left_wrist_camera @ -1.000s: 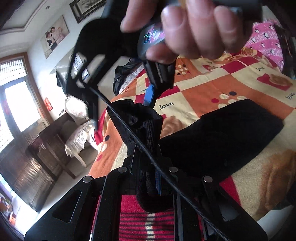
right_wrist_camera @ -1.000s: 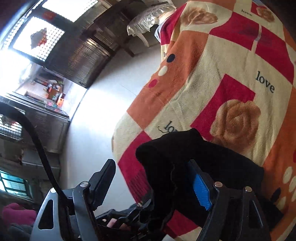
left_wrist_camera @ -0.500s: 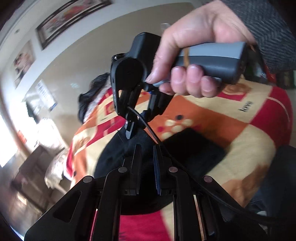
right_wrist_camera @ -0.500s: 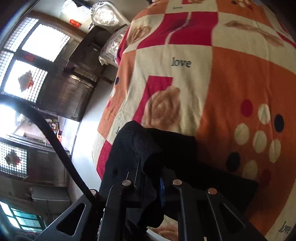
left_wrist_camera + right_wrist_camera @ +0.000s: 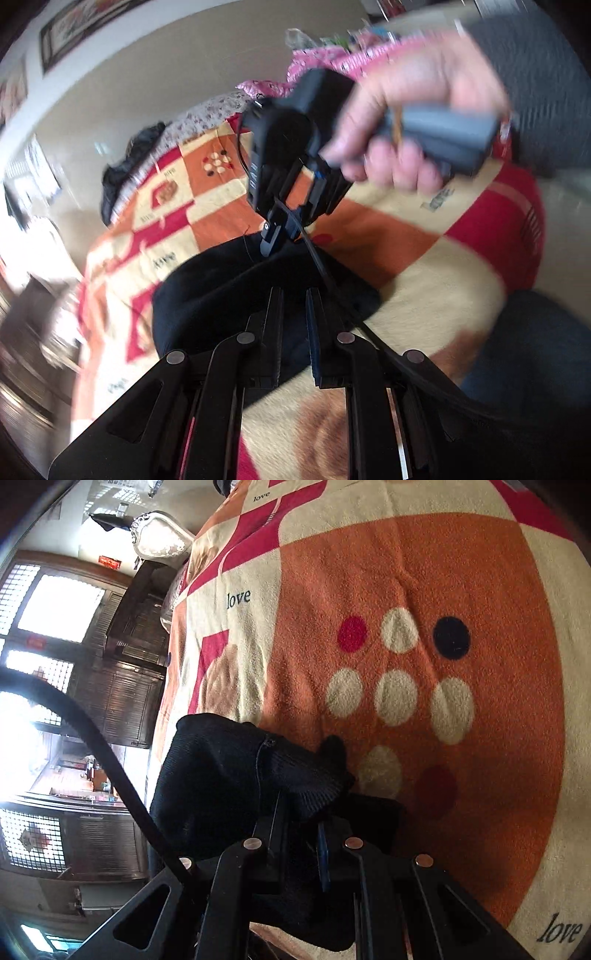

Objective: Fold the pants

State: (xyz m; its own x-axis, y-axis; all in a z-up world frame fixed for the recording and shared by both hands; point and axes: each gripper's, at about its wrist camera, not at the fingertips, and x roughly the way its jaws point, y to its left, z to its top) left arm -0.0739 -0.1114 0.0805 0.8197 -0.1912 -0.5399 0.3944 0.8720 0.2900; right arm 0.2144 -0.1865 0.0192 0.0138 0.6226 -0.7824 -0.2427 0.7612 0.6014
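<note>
Left wrist view has the left gripper (image 5: 293,314) with its jaws nearly together and no cloth visibly between them, poised over the black pants (image 5: 221,295), which lie bunched on the patterned blanket (image 5: 406,258). Further right, a hand (image 5: 417,110) carries the right gripper (image 5: 275,236) down onto the far edge of the pants. Right wrist view shows that gripper (image 5: 299,834) clenched on a thick wad of the pants (image 5: 229,771) (its jaws have just been closing). A wad like that may hide several layers, so pulling could drag the whole pile or fold it crooked.
</note>
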